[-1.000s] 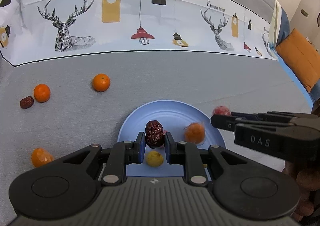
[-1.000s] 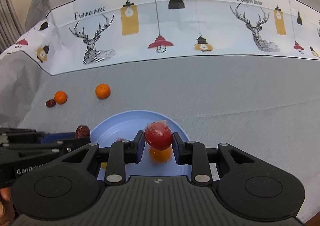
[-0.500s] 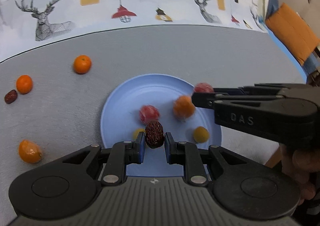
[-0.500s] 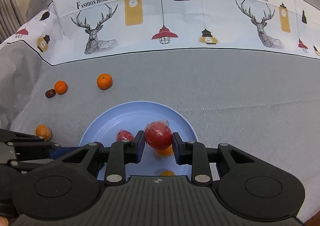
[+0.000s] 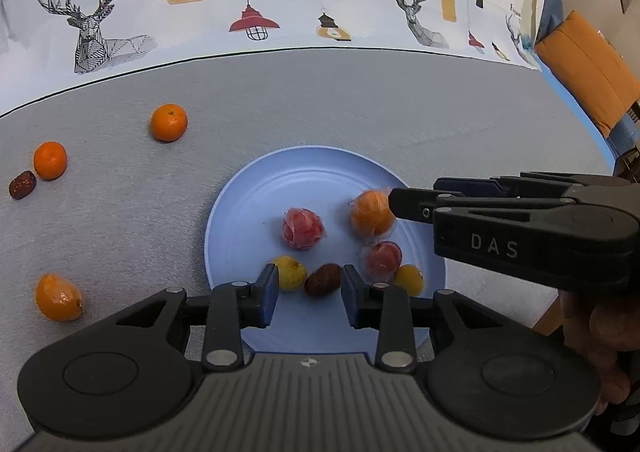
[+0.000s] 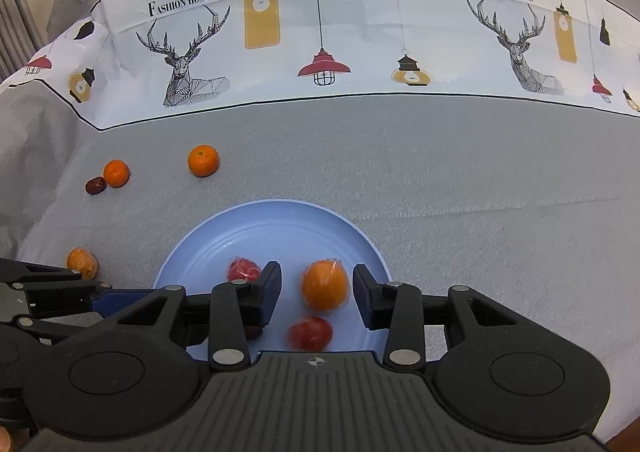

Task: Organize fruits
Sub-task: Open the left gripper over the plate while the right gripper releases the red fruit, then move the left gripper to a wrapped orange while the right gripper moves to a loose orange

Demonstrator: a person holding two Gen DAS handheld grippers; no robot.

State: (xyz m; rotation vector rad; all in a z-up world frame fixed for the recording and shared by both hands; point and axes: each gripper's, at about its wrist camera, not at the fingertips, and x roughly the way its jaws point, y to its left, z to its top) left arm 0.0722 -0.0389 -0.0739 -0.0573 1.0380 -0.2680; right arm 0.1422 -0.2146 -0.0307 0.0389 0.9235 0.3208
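Note:
A blue plate (image 5: 280, 187) holds several fruits: a wrapped red fruit (image 5: 303, 228), a wrapped orange (image 5: 370, 213), a small red fruit (image 5: 384, 256), two yellow ones (image 5: 291, 272) and a brown date (image 5: 323, 284). My left gripper (image 5: 308, 294) hangs over the plate's near edge with its jaws opening. The date lies on the plate between them, untouched. My right gripper (image 6: 316, 292) is also opening over the plate (image 6: 260, 228). The wrapped orange (image 6: 325, 284) shows between its fingers and the red fruit (image 6: 311, 333) lies just below, neither gripped.
On the grey cloth left of the plate lie two oranges (image 5: 169, 122) (image 5: 50, 159), a second date (image 5: 23, 184) and a wrapped orange (image 5: 59, 296). The right gripper (image 5: 412, 203) reaches in from the right. A printed cloth band runs along the back.
Both grippers' jaws have opened. The date has left the left gripper and the red fruit has left the right gripper; both now lie on the plate.

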